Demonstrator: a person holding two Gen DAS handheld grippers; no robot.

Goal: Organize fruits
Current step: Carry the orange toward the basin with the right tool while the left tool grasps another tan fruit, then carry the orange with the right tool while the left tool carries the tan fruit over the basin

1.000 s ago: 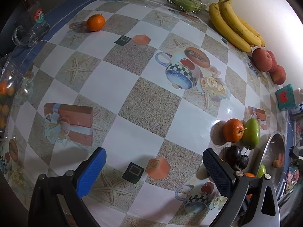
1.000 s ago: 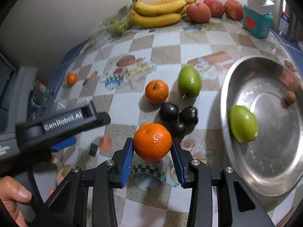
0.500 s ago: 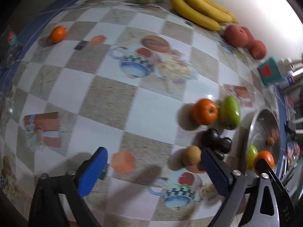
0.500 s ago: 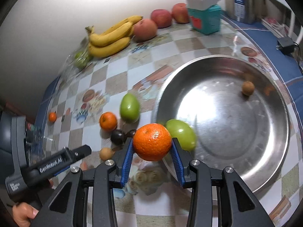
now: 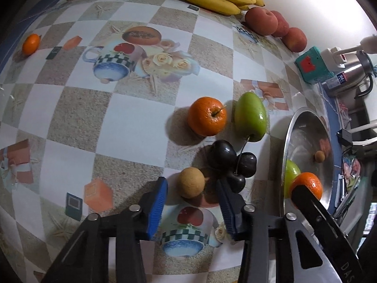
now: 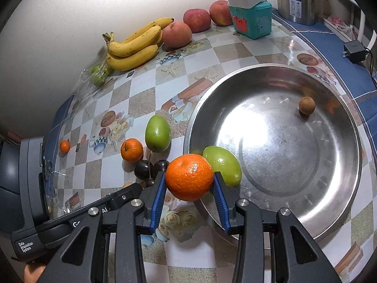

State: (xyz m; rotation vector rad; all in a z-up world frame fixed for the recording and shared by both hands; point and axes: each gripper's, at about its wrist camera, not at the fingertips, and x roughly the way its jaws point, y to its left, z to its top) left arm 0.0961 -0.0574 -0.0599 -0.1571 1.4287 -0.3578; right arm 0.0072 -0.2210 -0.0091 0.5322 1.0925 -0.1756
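left hand-held gripper (image 5: 192, 201) narrowed, unclenched around longan (image 5: 190, 182) | right (image 6: 188, 188) grips orange (image 6: 189, 176) | bowl (image 6: 341, 200): mango (image 6: 225, 165)

Right gripper (image 6: 189, 189) clamped on an orange mandarin (image 6: 189, 176), blue pads pressing both sides, held above the near-left rim of the steel bowl (image 6: 294, 165). Bowl contents: green mango (image 6: 225, 166) right behind the mandarin, small brown longan (image 6: 306, 105) at the far side. On the checkered tablecloth (image 6: 141, 99) left of the bowl: second green mango (image 6: 157, 133), another mandarin (image 6: 131, 149), dark plums (image 6: 150, 168) just beside it. Left gripper (image 6: 77, 221) body shows lower left, tips hidden. Bananas (image 6: 135, 46) and apples (image 6: 196, 20) along the wall.
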